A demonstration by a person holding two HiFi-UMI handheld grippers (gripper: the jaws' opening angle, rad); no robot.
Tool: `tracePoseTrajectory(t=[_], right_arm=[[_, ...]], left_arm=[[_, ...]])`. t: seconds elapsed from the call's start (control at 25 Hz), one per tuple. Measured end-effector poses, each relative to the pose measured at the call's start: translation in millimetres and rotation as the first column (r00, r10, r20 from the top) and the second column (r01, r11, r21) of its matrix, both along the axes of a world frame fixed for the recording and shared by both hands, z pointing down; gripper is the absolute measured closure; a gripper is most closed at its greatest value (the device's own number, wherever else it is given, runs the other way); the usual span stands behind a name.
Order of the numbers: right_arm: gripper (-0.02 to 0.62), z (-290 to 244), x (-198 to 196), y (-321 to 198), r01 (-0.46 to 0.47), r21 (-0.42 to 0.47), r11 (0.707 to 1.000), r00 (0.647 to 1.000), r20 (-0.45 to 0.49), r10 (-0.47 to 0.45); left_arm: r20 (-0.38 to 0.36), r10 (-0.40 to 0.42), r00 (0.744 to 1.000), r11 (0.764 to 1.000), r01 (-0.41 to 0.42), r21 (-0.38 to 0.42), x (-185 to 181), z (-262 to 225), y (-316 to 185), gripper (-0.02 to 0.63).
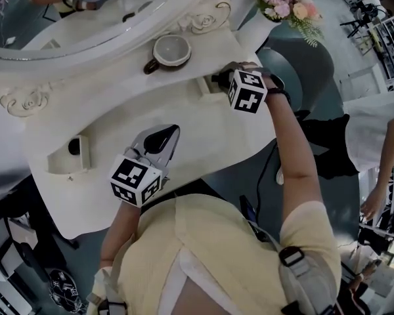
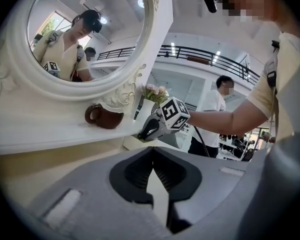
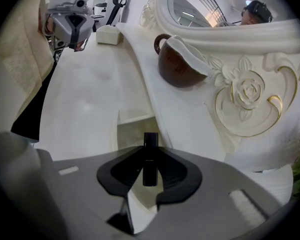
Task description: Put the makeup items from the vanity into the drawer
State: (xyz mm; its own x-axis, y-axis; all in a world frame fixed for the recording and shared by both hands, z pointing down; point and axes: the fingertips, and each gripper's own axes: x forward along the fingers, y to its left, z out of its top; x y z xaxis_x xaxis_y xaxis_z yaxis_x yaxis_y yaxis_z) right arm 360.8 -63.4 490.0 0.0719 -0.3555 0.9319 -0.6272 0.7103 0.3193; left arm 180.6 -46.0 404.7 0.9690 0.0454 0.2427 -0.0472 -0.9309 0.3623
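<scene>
A slim black tube (image 3: 150, 143) is gripped by the right gripper (image 3: 150, 170) above the open drawer (image 3: 132, 130) — lowering and release seem called for next. The left gripper (image 2: 154, 171) is closed on nothing.

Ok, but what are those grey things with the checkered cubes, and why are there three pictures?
A person is holding grabbing tools, one in each hand. One picture comes from a camera on the person's head, looking down. The other two come from cameras riding on each tool. The white vanity has a mirror, a brown cup and pink flowers. The left tongs are shut and empty. The right tongs pinch a small black tube above a little open drawer.
</scene>
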Motion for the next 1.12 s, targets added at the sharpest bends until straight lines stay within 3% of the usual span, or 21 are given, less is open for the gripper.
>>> tracePoseTrajectory(t=[0.56,0.8,1.12], right_arm=[[0.486,-10.4,-1.5,3.5,-0.079,0.028,0.996,0.996,0.049,0.078],[0.492,-29.0,-13.3,5.8,-0.138,0.136,0.981,0.986,0.113,0.123],[0.502,-66.4,-45.7,16.7,-0.192,0.313,0.93,0.975,0.168,0.145]], left_arm=[[0.004,-0.002,1.0,1.0,0.002,-0.011,-0.9,3.1,-6.1,0.6],[0.003,0.006,1.0,1.0,-0.006,-0.004,1.7,1.0,-5.3,0.6],[-0.009,0.001,1.0,1.0,-0.001,0.019,4.8,-8.5,-11.9,0.6]])
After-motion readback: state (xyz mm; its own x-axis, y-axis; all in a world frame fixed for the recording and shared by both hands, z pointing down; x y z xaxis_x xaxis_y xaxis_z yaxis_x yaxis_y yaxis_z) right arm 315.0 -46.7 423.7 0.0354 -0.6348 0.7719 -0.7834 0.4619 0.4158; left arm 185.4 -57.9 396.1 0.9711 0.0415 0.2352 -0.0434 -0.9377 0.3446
